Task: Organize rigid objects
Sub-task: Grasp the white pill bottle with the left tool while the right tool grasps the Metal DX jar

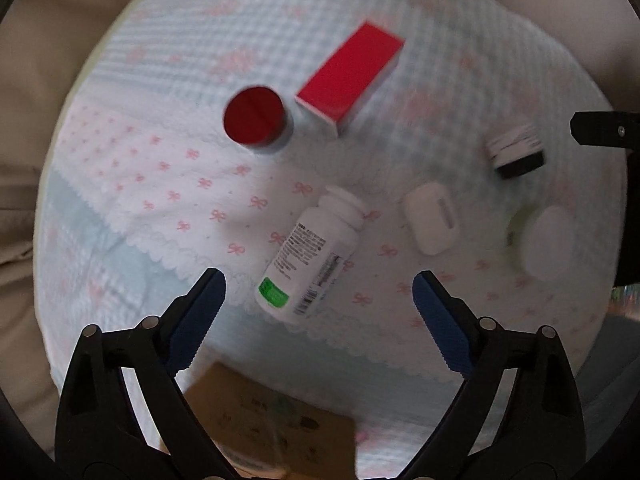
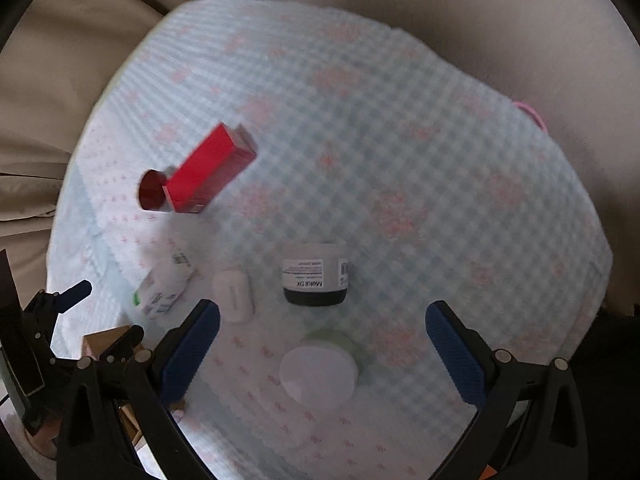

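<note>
We hold both grippers wide open and empty, our left gripper (image 1: 319, 280) nearest the white bottle (image 1: 308, 254), which lies lengthwise between its jaws

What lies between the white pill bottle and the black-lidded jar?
The small white case lies between the pill bottle and the jar; both wrist views show it, apart from each.

Wide bare cloth (image 2: 420, 160) is seen from twelve to three o'clock in the right wrist view. Passage at nine o'clock is blocked by the red box (image 2: 210, 172) and red-lidded jar (image 2: 151, 191); the centre is crowded by the black-based jar (image 2: 315, 276), white case (image 2: 234, 296) and white-lidded jar (image 2: 318, 374).
</note>
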Motion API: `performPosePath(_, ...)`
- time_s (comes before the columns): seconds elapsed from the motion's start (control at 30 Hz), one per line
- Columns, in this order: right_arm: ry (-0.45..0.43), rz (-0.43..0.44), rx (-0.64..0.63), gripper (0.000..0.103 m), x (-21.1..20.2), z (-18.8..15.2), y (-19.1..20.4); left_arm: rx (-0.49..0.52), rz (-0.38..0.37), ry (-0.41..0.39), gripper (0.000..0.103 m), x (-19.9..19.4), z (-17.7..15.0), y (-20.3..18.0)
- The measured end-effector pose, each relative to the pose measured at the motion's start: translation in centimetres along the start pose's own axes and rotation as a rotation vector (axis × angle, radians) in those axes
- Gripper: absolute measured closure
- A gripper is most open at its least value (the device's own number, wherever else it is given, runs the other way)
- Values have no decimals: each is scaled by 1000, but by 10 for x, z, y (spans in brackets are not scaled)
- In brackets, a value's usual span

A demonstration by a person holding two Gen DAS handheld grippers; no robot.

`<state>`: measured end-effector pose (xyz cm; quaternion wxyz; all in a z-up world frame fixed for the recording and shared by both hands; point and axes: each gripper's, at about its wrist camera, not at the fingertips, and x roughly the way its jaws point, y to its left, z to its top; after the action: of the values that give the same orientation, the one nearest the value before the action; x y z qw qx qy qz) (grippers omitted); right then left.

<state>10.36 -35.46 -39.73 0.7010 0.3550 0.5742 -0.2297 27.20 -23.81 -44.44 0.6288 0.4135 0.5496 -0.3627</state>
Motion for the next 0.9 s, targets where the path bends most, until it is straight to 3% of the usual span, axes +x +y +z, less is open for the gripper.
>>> performPosePath(0.1, 38, -37, 16, 1, 25, 4, 2, 42, -1, 36, 24, 26, 4, 4)
performPosePath(0.27, 69, -44, 35, 2, 58, 7, 8, 112, -36, 78, 26, 60, 5, 7)
performPosePath(0.53, 104, -120, 14, 21, 93, 10, 19, 145, -48, 107, 38, 85, 1, 8)
performPosePath(0.6, 113, -130, 17, 33, 98, 10, 21, 143, -56, 112, 42, 86, 4, 8)
performPosePath(0.77, 116, -144, 56, 50, 104, 17, 16, 149, -65, 122, 47, 83, 11, 9)
performPosePath(0.9, 112, -142, 50, 50, 105, 19, 17, 127, -56, 110, 48, 78, 9, 9)
